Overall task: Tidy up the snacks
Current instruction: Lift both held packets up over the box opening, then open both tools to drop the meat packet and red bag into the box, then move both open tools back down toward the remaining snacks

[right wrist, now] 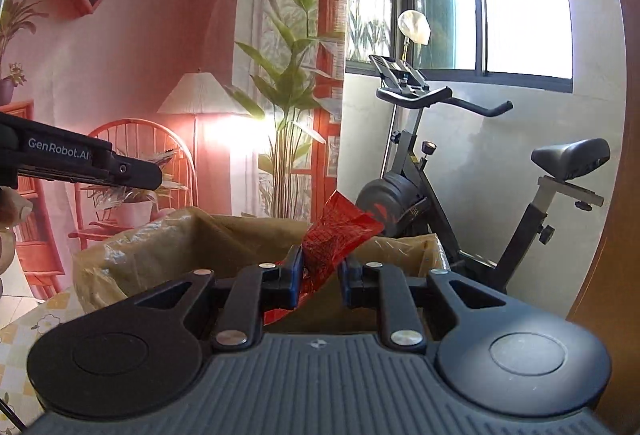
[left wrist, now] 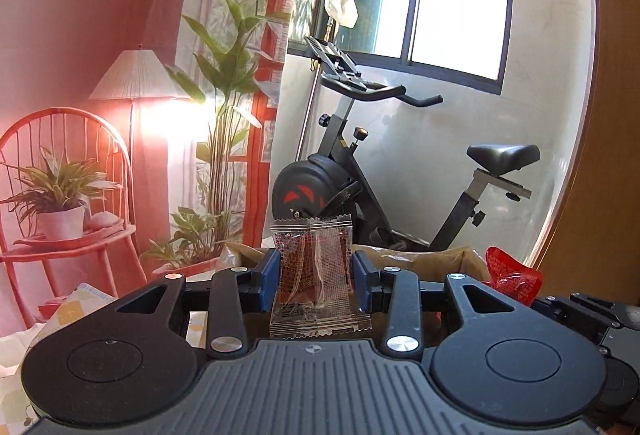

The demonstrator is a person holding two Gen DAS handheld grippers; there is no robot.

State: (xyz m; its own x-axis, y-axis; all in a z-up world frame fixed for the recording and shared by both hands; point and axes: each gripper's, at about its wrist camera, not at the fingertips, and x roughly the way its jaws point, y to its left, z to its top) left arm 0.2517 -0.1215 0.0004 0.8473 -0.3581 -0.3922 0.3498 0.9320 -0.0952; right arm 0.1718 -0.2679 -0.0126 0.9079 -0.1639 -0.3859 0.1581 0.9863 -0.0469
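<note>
My left gripper (left wrist: 316, 277) is shut on a clear snack packet (left wrist: 314, 275) with dark red contents, held upright above the near rim of a cardboard box (left wrist: 432, 259). My right gripper (right wrist: 320, 271) is shut on a red snack wrapper (right wrist: 336, 235), held over the same plastic-lined box (right wrist: 168, 239). The red wrapper also shows at the right of the left wrist view (left wrist: 512, 275). The left gripper's body shows at the left of the right wrist view (right wrist: 80, 159).
A table with a yellow patterned cloth (right wrist: 24, 331) bears the box. Behind stand an exercise bike (left wrist: 380, 175), a window, and a backdrop with lamp, chair and plants (left wrist: 132, 139).
</note>
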